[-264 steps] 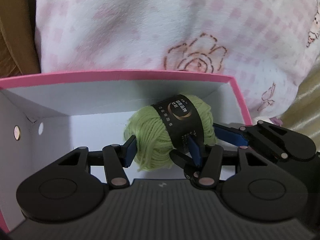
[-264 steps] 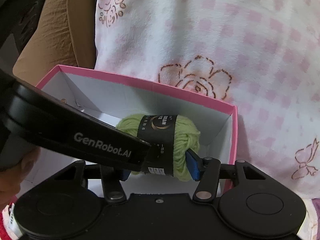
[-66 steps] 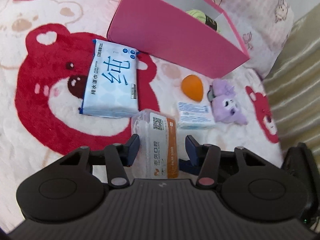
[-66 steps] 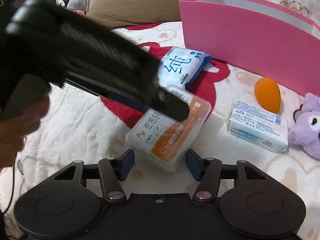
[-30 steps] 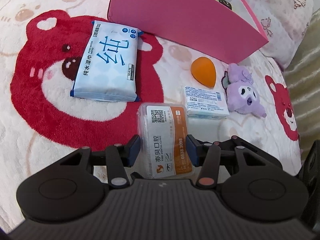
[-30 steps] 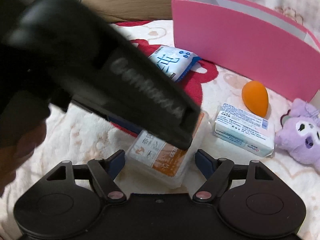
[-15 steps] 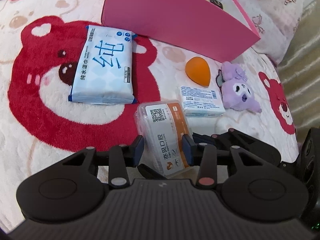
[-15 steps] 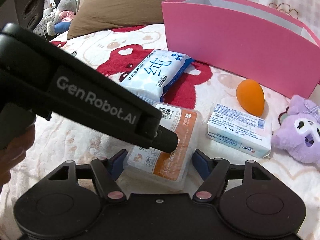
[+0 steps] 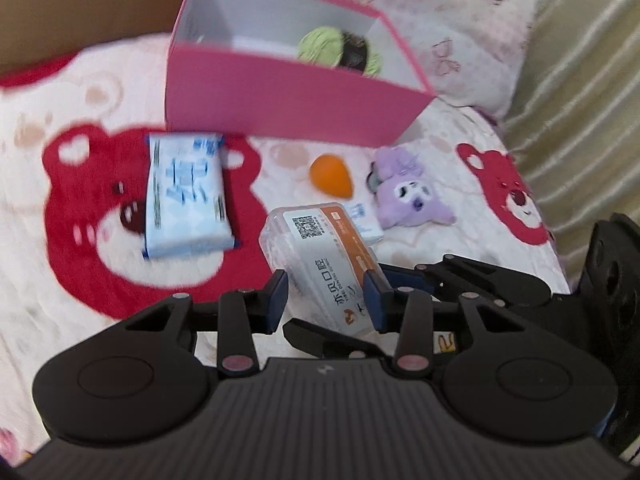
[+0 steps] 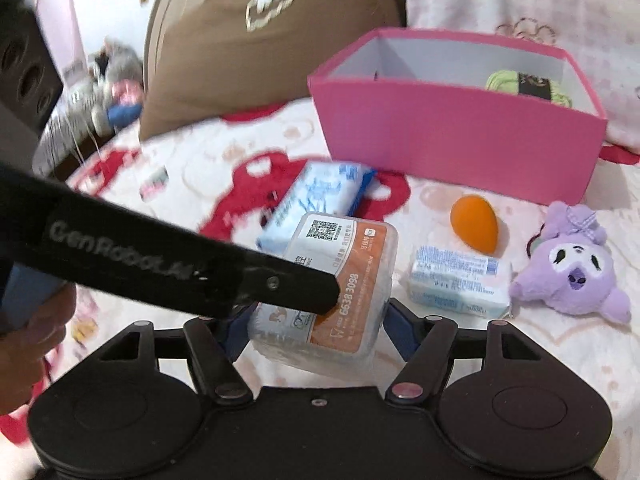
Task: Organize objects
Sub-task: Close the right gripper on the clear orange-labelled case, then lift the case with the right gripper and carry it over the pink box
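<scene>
Since a second ago the clear plastic box [image 9: 320,264], with its orange-and-white label, has left the blanket [image 9: 80,320] and is now held clear of it, tilted, between both tools. The left gripper [image 9: 326,298] is clamped across its near end, and the right gripper [image 10: 316,322] has its pads pressed on the box's two sides with the left tool lying across it. The pick-up step is judged complete; carriage to the pink box [image 9: 280,96] at the far side remains. That container already holds a green yarn ball [image 9: 340,50] with a black band. Left on the blanket are the blue wet-wipes pack [image 9: 186,196] at left, the orange makeup sponge [image 9: 332,176], a small white tissue pack [image 10: 460,280] and the purple plush toy [image 9: 408,200] at right. Legible writing: a QR code and the digits "6538 3098" on the held box's label, with Chinese characters too blurred to read; "GenRobot.AI" on the left tool's body in the right wrist view.
</scene>
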